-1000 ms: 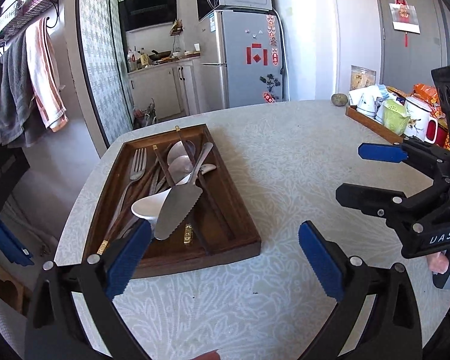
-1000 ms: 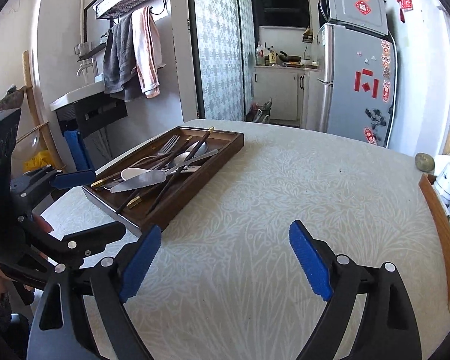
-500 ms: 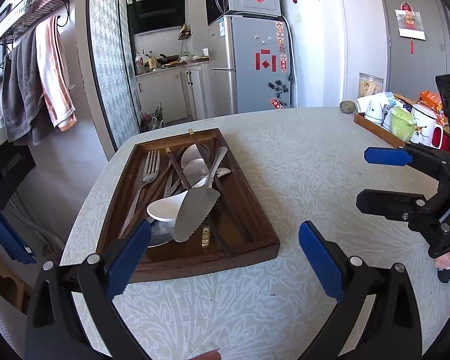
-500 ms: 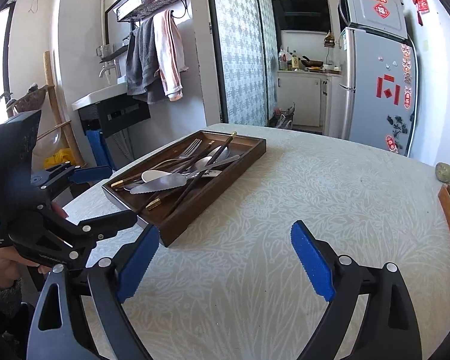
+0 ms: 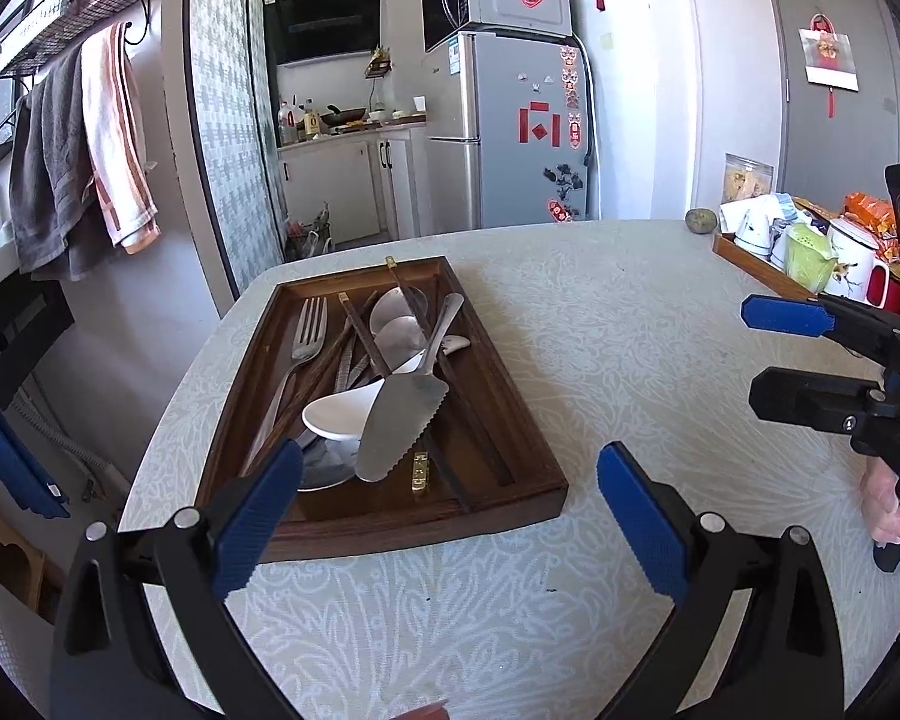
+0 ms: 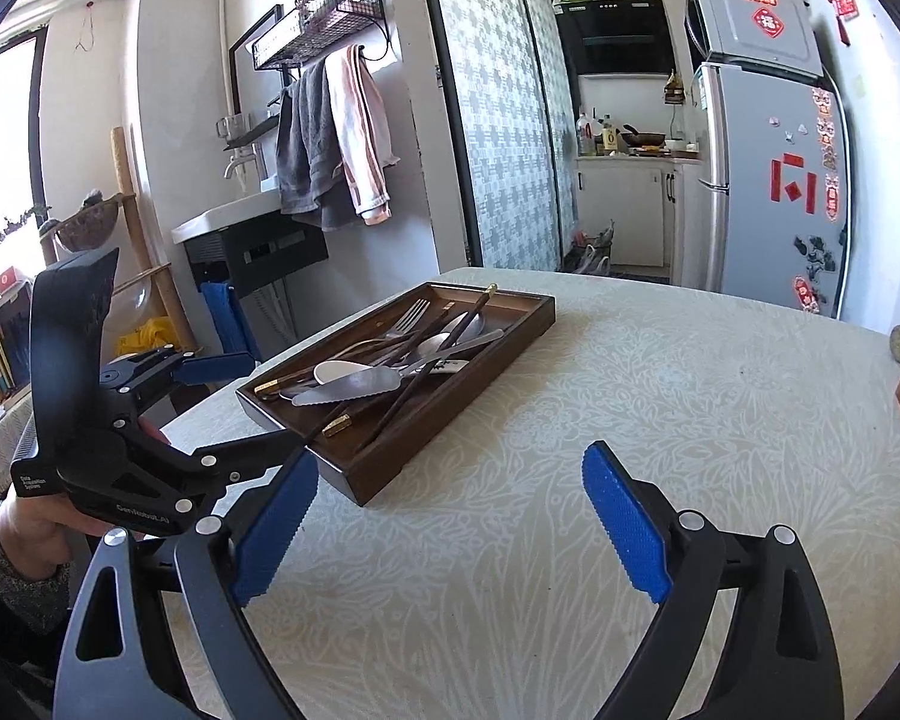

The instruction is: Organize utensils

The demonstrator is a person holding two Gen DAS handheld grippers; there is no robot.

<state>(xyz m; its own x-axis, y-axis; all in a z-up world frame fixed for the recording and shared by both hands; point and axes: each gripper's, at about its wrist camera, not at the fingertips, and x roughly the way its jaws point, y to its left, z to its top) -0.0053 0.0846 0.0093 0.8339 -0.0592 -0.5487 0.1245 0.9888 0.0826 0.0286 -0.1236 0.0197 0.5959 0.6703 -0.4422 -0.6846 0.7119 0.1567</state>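
One tray (image 5: pixel 528 396) — one fork (image 5: pixel 307 330), one cake server (image 5: pixel 399 420)

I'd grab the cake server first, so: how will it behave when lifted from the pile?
The cake server is flat polished metal, so probably stiff but slippery between fingers. It lies on top of the white spoon and chopsticks, so lifting may shift them. Its serrated edge could snag.

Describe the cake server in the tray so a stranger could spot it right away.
On the table sits a dark wooden tray heaped with cutlery. Lying on top of the pile is the cake server: the only broad, flat, wedge-shaped steel blade with a serrated edge.
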